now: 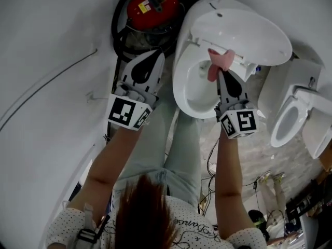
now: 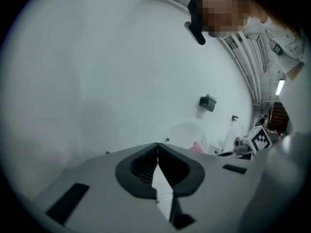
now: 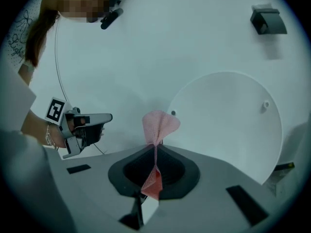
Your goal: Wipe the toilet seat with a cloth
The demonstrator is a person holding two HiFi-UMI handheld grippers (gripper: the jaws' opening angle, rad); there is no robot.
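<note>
The right claw (image 3: 156, 147) was clamped shut on the pink cloth (image 3: 159, 125). One fold of it hung down inside the jaws and a fan of it stood out past the tips. The left claw (image 2: 157, 147) was closed with its tips touching and nothing between them. It was held out left of the bowl, apart from the toilet.

From the head view, the cloth (image 1: 217, 62) lay at the back edge of the bowl, just under the lower edge of the raised lid (image 1: 244, 35). I could not tell whether it touched the toilet seat (image 1: 181, 82), because the right claw (image 1: 217, 71) covered that part of the rim.

There were two claws, one cloth and two toilets. The second toilet (image 1: 290, 118) stood to the right, its far side cut off by the frame. A red round canister (image 1: 153, 4) sat behind the left claw (image 1: 155, 56), too unclear to name.
</note>
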